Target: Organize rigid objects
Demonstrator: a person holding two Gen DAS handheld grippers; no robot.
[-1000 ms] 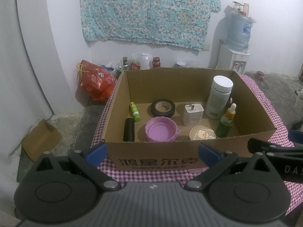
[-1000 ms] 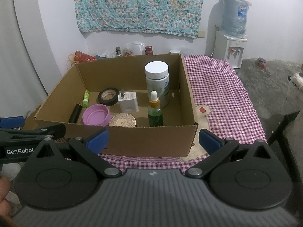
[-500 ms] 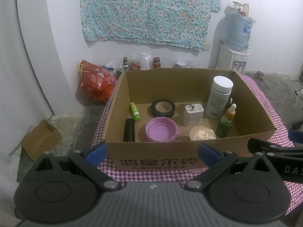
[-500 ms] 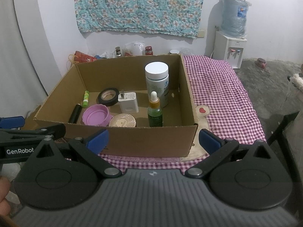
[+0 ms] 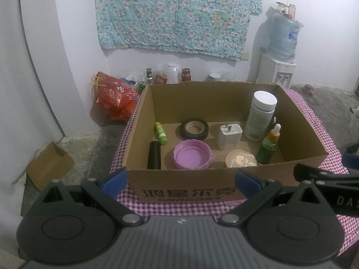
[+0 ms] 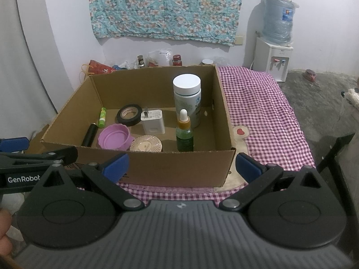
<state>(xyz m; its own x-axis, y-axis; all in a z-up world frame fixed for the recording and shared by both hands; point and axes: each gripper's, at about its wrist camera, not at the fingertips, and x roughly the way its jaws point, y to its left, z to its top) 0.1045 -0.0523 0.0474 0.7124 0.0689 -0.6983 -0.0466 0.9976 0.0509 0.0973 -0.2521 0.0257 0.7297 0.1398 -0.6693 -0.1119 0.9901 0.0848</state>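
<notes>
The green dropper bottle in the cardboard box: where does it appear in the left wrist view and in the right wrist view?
Left wrist view: the green dropper bottle stands right of centre, at the box's near right corner.
Right wrist view: it stands near the picture's centre, behind the box's front wall.
Shared landmark: the tall white-capped bottle directly behind it in both views.

Both views are dim, lit by soft, cool indoor light from above. The cardboard box (image 5: 224, 186) casts shade over its own floor, and the water dispenser (image 6: 274, 58) throws a soft shadow leftward on the wall. Fisheye distortion bends the wall edges far left of each gripper, and the corners vignette to black. Grain softens detail; there is no strong glare.
</notes>
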